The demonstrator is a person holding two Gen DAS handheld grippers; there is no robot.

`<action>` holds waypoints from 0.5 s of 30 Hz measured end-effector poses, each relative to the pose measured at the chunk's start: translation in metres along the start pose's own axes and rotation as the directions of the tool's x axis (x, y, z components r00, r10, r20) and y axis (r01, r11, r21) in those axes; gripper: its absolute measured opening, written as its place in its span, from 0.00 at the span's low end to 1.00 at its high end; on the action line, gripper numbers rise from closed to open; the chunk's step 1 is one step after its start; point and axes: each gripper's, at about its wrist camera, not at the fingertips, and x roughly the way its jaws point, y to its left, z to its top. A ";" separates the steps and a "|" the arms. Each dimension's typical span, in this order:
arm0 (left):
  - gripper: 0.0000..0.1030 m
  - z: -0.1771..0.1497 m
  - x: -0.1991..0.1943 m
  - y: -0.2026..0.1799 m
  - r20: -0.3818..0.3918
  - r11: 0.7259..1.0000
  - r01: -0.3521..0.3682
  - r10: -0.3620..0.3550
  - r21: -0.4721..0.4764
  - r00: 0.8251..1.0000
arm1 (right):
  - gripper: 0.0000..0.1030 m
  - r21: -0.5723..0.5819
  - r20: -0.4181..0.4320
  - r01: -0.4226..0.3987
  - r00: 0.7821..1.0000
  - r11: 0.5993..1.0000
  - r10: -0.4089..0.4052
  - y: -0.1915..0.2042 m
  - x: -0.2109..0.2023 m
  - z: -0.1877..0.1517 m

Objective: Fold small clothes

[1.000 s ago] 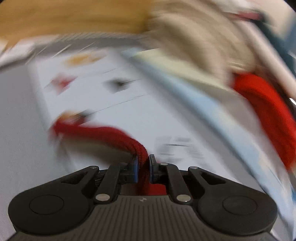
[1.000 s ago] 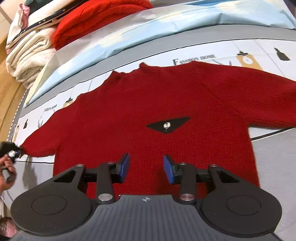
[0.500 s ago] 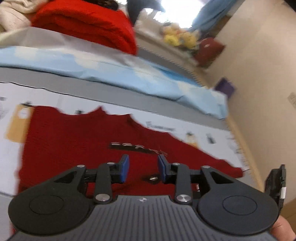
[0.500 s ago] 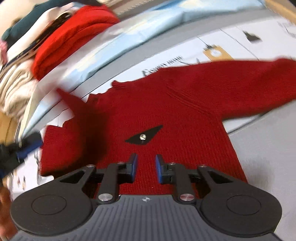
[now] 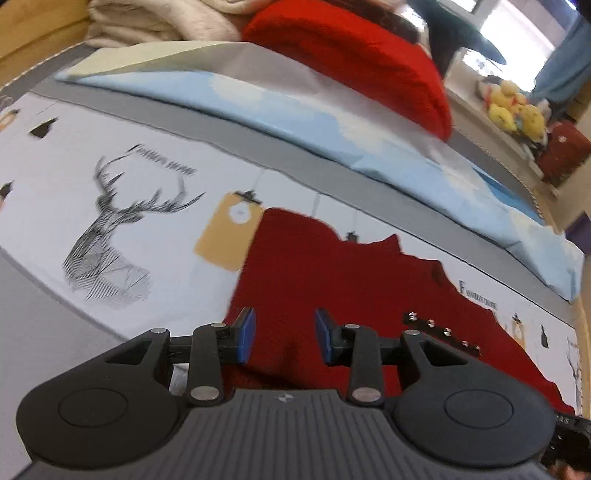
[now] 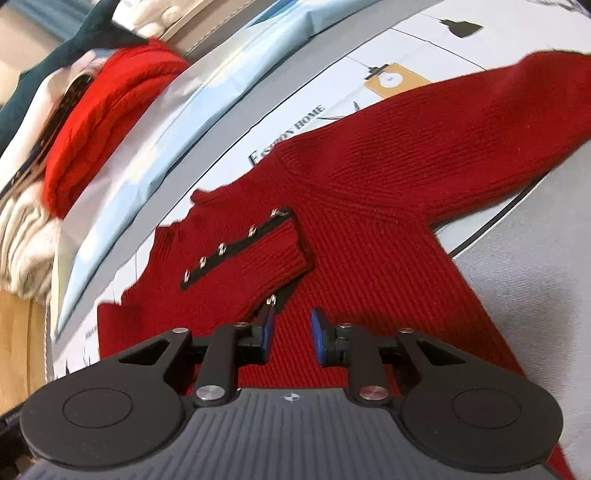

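Observation:
A small dark red knit sweater (image 6: 369, 229) lies flat on the printed white sheet (image 5: 110, 177). Its left sleeve (image 6: 251, 258), trimmed in black with silver studs, is folded across the chest; the right sleeve (image 6: 480, 122) stretches out to the side. The studded cuff (image 5: 439, 332) also shows in the left wrist view. My left gripper (image 5: 284, 336) hovers open over the sweater's left shoulder (image 5: 314, 266) with nothing between its pads. My right gripper (image 6: 291, 338) hangs over the lower chest, jaws narrowly apart and empty.
At the back lie a light blue pillow (image 5: 295, 110), a folded bright red sweater (image 5: 354, 62) and cream blankets (image 5: 159, 22). A wooden bed edge (image 6: 18, 332) borders the left. Yellow plush toys (image 5: 513, 107) sit on a far ledge.
My left gripper carried the sleeve across onto the chest, let it go and drew back over the shoulder. My right gripper narrowed its jaws and rolled over the chest.

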 end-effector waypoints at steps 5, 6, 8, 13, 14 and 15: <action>0.39 0.004 0.015 -0.015 -0.039 0.990 0.012 -0.006 0.139 0.999 | 0.24 0.050 0.019 -0.015 1.000 0.999 0.014 -0.002 0.012 0.012; 0.39 -0.002 0.017 -0.014 -0.056 0.991 0.025 -0.018 0.132 0.998 | 0.24 0.052 0.019 -0.019 1.000 0.998 0.018 -0.001 0.015 0.013; 0.39 -0.001 0.022 -0.009 -0.077 0.994 0.052 -0.044 0.101 0.996 | 0.28 0.047 0.008 -0.025 1.000 0.999 0.025 0.000 0.024 0.015; 0.39 0.007 0.024 0.000 -0.087 0.996 0.084 -0.080 0.039 0.993 | 0.33 0.019 -0.013 0.001 1.000 1.000 0.000 0.002 0.048 0.020; 0.39 0.008 0.024 0.000 -0.087 0.996 0.087 -0.084 0.036 0.993 | 0.33 0.027 -0.014 0.006 1.000 1.000 -0.006 0.001 0.052 0.022; 0.39 0.009 0.024 0.001 -0.089 0.995 0.088 -0.085 0.036 0.992 | 0.33 0.037 -0.015 0.010 1.000 0.999 -0.010 0.000 0.056 0.023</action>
